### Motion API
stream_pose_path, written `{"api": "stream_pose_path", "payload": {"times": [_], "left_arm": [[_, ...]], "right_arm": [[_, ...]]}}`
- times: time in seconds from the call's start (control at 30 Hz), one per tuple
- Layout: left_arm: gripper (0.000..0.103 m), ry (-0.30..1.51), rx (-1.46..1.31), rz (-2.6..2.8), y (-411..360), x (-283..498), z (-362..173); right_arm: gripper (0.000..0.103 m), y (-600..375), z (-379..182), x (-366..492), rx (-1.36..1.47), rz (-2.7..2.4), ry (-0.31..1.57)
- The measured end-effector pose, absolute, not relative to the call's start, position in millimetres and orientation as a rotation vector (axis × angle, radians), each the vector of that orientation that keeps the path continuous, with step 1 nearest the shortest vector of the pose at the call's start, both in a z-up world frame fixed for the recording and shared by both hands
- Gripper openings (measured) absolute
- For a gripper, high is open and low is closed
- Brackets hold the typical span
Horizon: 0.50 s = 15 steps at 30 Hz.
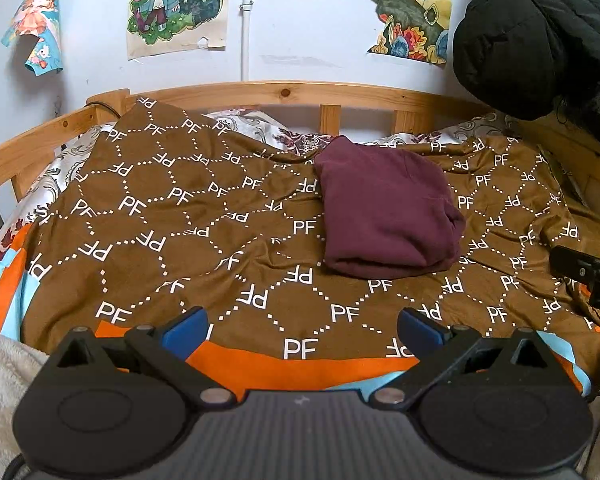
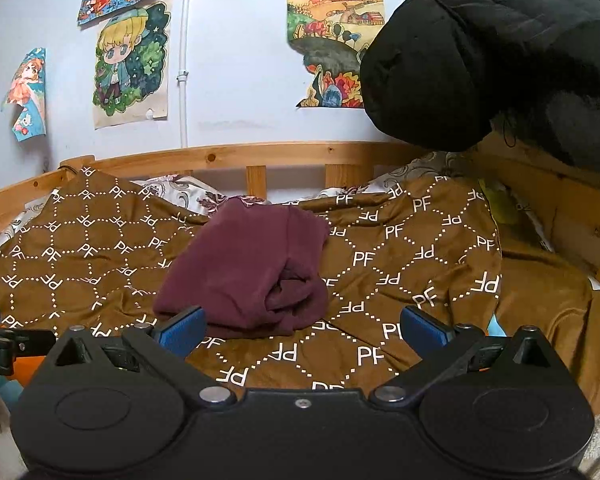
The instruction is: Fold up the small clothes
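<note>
Left gripper (image 1: 302, 326): fingers spread, empty, low over the blanket's (image 1: 172, 216) near edge.
Maroon garment (image 1: 384, 208): folded bundle mid-bed; likely soft, light, limp, best pinched at its near corners.
Right gripper (image 2: 302, 326): fingers spread, empty, just short of the garment.

The left gripper (image 1: 302, 326) hovers with jaws wide apart and empty over the near edge of the brown patterned blanket (image 1: 204, 216). Farther off and to the right, a folded maroon garment (image 1: 384, 208) lies on it.
</note>
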<state>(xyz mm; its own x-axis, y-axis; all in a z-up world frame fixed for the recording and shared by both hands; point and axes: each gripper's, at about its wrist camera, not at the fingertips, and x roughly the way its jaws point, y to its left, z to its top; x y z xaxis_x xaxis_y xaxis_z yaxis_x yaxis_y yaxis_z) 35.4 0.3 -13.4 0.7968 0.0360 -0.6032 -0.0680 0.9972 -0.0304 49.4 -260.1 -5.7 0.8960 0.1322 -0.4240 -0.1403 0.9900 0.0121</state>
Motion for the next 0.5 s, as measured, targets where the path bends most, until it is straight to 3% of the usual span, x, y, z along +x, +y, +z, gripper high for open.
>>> {"api": "stream_pose_path", "payload": {"times": [0.5], "left_arm": [[0.102, 0.648, -0.051, 0.057, 0.2, 35.1, -13.4]], "right_arm": [[0.102, -260.7, -8.1, 49.8, -0.015, 0.139, 0.444]]}}
